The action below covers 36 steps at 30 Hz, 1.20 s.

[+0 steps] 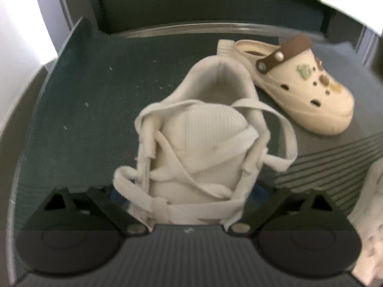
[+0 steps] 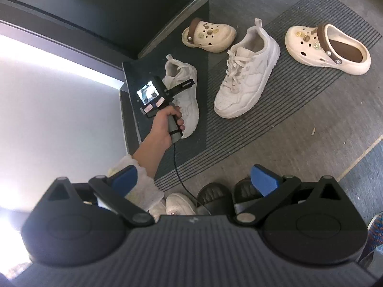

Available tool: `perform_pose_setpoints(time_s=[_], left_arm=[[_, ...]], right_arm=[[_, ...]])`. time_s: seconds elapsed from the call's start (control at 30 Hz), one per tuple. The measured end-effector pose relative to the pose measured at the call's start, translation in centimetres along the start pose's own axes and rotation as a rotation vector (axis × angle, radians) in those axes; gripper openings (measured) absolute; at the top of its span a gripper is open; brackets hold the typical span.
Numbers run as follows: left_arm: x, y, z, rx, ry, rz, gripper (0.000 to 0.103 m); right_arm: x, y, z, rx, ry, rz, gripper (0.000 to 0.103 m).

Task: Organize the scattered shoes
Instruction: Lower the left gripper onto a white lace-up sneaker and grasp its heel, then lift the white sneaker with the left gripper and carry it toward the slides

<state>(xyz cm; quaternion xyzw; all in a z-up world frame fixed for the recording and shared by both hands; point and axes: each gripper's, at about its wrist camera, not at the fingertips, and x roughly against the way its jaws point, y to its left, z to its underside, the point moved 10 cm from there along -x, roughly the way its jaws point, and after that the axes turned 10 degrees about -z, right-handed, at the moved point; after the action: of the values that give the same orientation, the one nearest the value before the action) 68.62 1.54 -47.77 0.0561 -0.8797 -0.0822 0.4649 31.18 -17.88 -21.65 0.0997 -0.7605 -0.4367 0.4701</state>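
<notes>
left hand-held gripper point(image 1: 189, 205): jaws around white sneaker point(image 1: 198, 138), contact unclear | sneaker: light, soft upper, loose laces; grasp firm sides | right hand-held gripper point(image 2: 194, 181): wide, empty

white sneaker point(image 1: 198, 143) on dark mat | second sneaker point(image 2: 246, 76), two cream clogs point(image 2: 328, 47) scattered

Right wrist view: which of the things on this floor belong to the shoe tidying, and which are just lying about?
Part of the job:
- white sneaker on the green mat, left claw around it
- white sneaker on the striped mat
- cream clog by the step
- cream clog at right

Just there:
- black slippers
- striped mat
- cable
</notes>
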Motion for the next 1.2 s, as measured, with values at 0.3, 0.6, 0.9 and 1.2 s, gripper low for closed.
perform_pose_setpoints(time_s=[0.3, 0.6, 0.9, 1.2], left_arm=[[3.3, 3.2, 0.2, 0.026, 0.002, -0.066, 0.08], [13.9, 2.8, 1.9, 0.031, -0.043, -0.037, 0.08], [26.8, -5.8, 7.4, -0.144, -0.026, 0.143, 0.081], [32.2, -15.8, 17.7, -0.352, 0.06, 0.266, 0.081]], right_arm=[[2.5, 2.4, 0.2, 0.041, -0.065, -0.053, 0.103], [8.6, 2.9, 2.7, 0.037, -0.164, -0.085, 0.103], [16.2, 4.0, 6.0, 0.037, -0.296, -0.211, 0.103], [20.1, 3.8, 7.8, 0.042, -0.362, -0.233, 0.103]])
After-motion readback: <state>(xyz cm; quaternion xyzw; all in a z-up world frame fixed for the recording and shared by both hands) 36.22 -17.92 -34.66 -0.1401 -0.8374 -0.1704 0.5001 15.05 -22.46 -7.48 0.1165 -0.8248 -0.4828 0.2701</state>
